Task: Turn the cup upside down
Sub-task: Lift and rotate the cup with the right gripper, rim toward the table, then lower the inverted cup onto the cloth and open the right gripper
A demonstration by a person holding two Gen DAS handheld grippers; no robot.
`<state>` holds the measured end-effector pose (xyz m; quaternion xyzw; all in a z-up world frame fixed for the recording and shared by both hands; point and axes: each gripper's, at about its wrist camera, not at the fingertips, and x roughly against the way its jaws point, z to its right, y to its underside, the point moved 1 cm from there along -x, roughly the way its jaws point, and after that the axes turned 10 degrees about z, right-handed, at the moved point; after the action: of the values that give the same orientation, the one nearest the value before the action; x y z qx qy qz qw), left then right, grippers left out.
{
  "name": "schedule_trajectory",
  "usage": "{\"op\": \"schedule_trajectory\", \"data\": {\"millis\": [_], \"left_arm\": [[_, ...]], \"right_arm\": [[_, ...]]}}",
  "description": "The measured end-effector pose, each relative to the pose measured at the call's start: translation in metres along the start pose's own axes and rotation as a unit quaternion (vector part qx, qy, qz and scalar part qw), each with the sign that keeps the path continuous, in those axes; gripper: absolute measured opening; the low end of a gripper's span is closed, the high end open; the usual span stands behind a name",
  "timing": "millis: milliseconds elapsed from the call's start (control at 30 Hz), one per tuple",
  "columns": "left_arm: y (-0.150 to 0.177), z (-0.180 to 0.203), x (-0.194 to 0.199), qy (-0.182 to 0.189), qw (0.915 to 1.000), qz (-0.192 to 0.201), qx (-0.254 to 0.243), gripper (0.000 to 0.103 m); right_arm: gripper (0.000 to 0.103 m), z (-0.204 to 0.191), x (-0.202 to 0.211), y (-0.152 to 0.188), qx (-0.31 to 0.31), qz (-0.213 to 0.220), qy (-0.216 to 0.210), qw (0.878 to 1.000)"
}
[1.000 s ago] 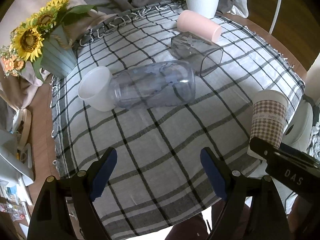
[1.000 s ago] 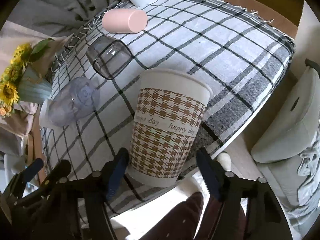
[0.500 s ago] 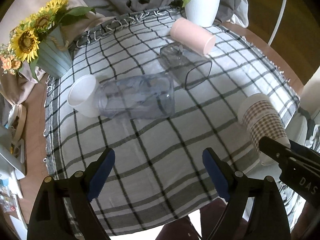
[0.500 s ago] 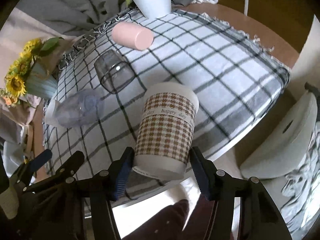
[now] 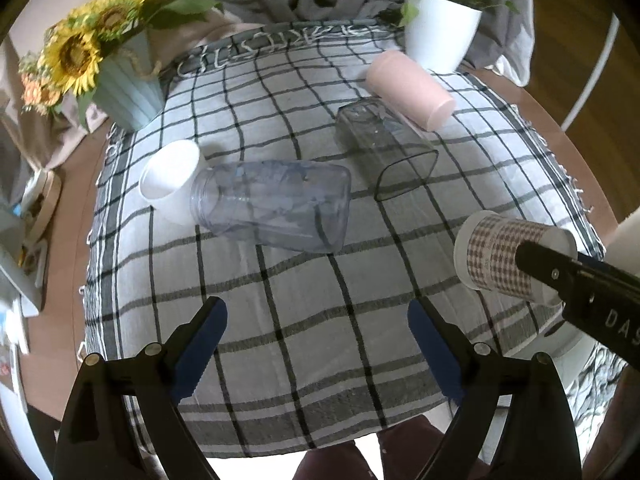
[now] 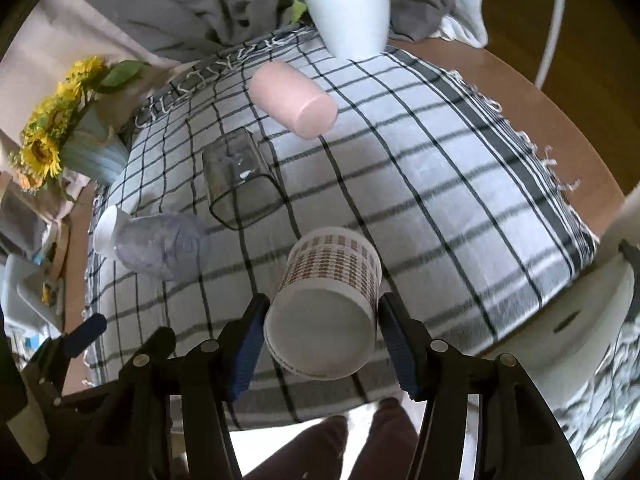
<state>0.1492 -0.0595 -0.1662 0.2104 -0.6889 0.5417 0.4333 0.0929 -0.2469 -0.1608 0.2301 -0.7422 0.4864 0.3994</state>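
My right gripper [image 6: 322, 338] is shut on a brown houndstooth paper cup [image 6: 332, 280] and holds it in the air above the checked tablecloth [image 6: 460, 200]. The cup is tipped over, its white base toward the camera and its mouth pointing away and down. In the left wrist view the cup [image 5: 500, 256] lies sideways at the right, held by the right gripper's black arm. My left gripper [image 5: 318, 346] is open and empty over the cloth's near part.
On the cloth lie a clear jar [image 5: 272, 208], a white cup [image 5: 168, 180], a smoky square glass [image 5: 384, 156] and a pink cup [image 5: 408, 88]. A sunflower vase [image 5: 124, 84] and a white plant pot [image 5: 440, 36] stand at the back.
The right gripper closed on the upright paper cup, lifted it off the cloth and tipped it forward until its base faces the camera. The left gripper stayed open and drew back slightly.
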Motion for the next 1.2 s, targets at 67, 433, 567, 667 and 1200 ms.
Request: {"op": "schedule_trajectory", "data": {"millis": [67,433,567,667,1200], "left_arm": [[0.001,-0.001,-0.001,-0.009,0.9999,-0.003,0.01,0.093],[0.006,-0.004,0.004,-0.049,0.997,-0.001,0.059,0.093],[0.01,-0.001,0.006,-0.067,0.9951,-0.004,0.073,0.093],[0.016,0.001,0.008,-0.079,0.9926,-0.006,0.092,0.093],[0.04,0.0,0.058,-0.11,0.9819,0.036,0.15,0.093]], "right_arm": [[0.056,-0.002,-0.003,-0.005,0.013,-0.002,-0.003,1.0],[0.057,-0.014,-0.025,-0.024,0.076,-0.026,-0.022,0.996],[0.057,-0.014,-0.028,-0.026,0.091,-0.03,-0.038,0.995],[0.057,-0.014,-0.031,-0.026,0.102,-0.034,-0.049,0.993],[0.085,-0.004,0.024,-0.019,0.141,0.036,-0.071,0.987]]}}
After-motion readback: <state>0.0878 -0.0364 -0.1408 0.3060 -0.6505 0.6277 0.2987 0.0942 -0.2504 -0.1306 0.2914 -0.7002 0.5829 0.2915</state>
